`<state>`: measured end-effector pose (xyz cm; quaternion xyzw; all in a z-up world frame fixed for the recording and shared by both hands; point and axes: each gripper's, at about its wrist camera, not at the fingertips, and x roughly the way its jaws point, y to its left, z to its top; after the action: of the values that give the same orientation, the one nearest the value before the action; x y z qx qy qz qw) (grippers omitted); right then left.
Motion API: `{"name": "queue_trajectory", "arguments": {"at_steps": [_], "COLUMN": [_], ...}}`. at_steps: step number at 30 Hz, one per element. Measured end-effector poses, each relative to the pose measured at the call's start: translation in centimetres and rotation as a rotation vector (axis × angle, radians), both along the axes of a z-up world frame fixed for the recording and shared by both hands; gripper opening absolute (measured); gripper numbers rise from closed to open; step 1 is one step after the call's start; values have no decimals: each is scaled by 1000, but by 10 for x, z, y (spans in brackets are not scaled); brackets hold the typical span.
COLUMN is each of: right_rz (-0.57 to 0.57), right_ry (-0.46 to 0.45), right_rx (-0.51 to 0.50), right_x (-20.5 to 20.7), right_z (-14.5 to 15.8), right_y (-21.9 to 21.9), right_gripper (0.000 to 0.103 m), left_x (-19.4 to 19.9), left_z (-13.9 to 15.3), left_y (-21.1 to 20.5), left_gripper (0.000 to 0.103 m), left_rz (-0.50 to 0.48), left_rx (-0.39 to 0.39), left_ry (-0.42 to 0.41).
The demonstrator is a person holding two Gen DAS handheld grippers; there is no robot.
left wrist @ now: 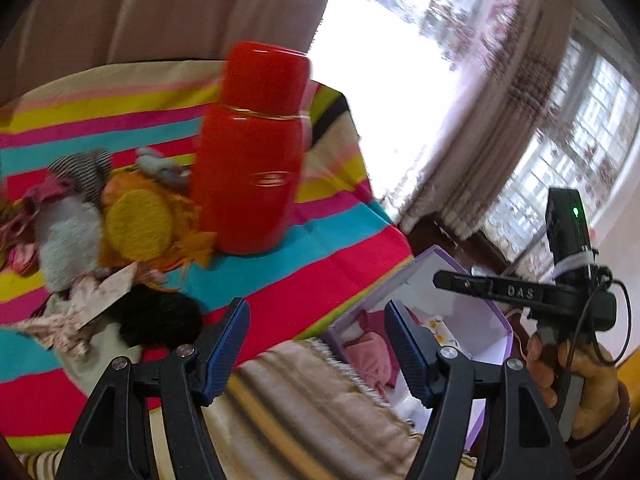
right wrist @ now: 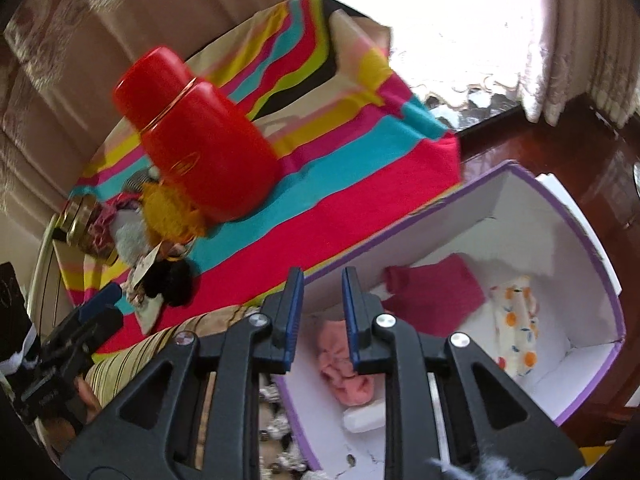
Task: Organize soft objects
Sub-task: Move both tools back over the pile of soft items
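Beside the striped bed, a purple-edged box [right wrist: 600, 280] holds three folded cloths while a soft-toy pile [left wrist: 100, 232] waits by the red flask [left wrist: 250, 152]; both tongs, left [left wrist: 316, 344] and right [right wrist: 320, 320], gape empty.

Daylight from the window [left wrist: 384, 80] blows out to white glare behind the motion-blurred red flask [left wrist: 252, 148]; the fisheye bends the edges.

A striped cloth [left wrist: 328, 248] covers the counter. On it, ahead-left of the left fingers [left wrist: 224, 344], stand a red flask [left wrist: 250, 148] and, touching it, a heap of soft toys [left wrist: 100, 232] and cloths.
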<state>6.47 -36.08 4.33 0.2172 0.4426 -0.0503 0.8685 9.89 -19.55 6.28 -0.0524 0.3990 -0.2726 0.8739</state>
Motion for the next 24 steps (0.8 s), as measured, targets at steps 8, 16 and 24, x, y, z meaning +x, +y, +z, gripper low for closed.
{"name": "queue_trajectory", "arguments": {"at_steps": [8,16,24], "right_rz": [104,192,280], "right_ry": [21,45,77], "right_rx": [-22,-40,-67], "right_x": [22,42,62], "right_z": [-1,-6,-16], "right_y": [47,85,121], "right_gripper": [33,45,55], "left_x": [10,22,31], "left_z": [-9,-22,-33], "left_y": [69,136,175], "left_gripper": [70,70,70], "left_rz": [155,315,395], "left_rx": [-62,-94,-79], "left_ry": [38,73,100]}}
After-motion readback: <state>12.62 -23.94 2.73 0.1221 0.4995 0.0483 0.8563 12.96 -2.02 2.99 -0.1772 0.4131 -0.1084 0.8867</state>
